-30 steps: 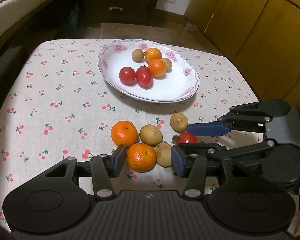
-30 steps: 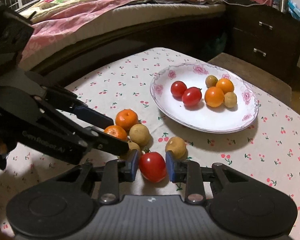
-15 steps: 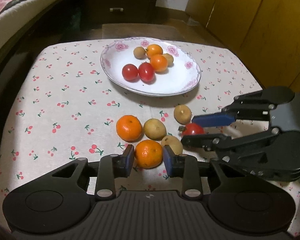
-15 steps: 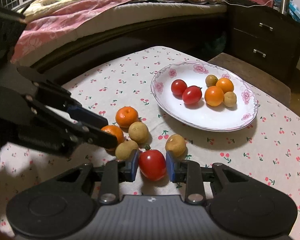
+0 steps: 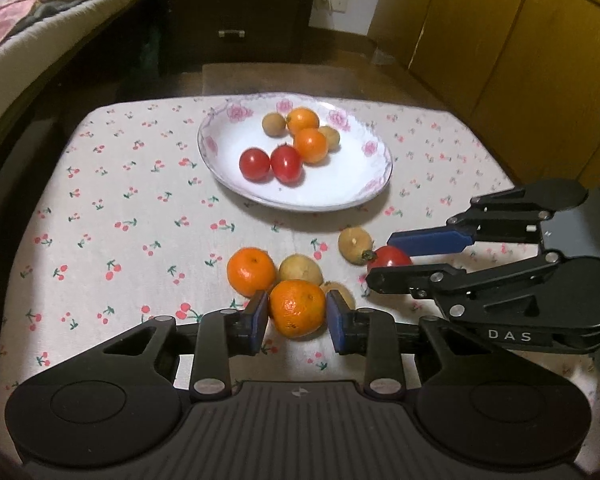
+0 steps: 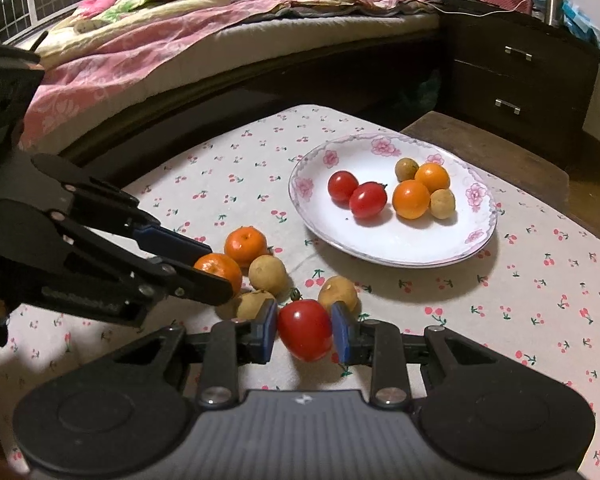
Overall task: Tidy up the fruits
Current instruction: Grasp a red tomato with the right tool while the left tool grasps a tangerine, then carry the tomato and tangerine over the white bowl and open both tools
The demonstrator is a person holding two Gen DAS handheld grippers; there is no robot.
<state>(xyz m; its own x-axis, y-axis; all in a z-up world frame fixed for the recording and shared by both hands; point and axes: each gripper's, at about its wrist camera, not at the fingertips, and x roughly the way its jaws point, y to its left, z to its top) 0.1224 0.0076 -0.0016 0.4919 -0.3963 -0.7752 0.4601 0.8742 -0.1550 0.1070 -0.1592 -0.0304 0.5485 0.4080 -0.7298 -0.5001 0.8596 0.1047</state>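
- So, left gripper (image 5: 297, 317) has its blue pads pressed on the round orange tangerine (image 5: 297, 308), on the cherry-print tablecloth (image 5: 140, 208).
- Right gripper (image 6: 305, 333) is clamped on the glossy red tomato (image 6: 305, 329); lift both straight up, clear of neighbouring fruit, toward the floral white plate (image 6: 384, 248).

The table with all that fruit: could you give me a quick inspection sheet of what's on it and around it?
Surface: cherry-print tablecloth, flat.
Job's things: flowered plate holds two tomatoes, two oranges, two brown fruits; one orange and three brown fruits loose on the cloth.
Clutter: nothing seen.
Grippers: left hand-held gripper shut on a mandarin; right hand-held gripper shut on a tomato.
Cables: one on the nightstand.
Surroundings: bed, dark drawers, wooden cabinets.
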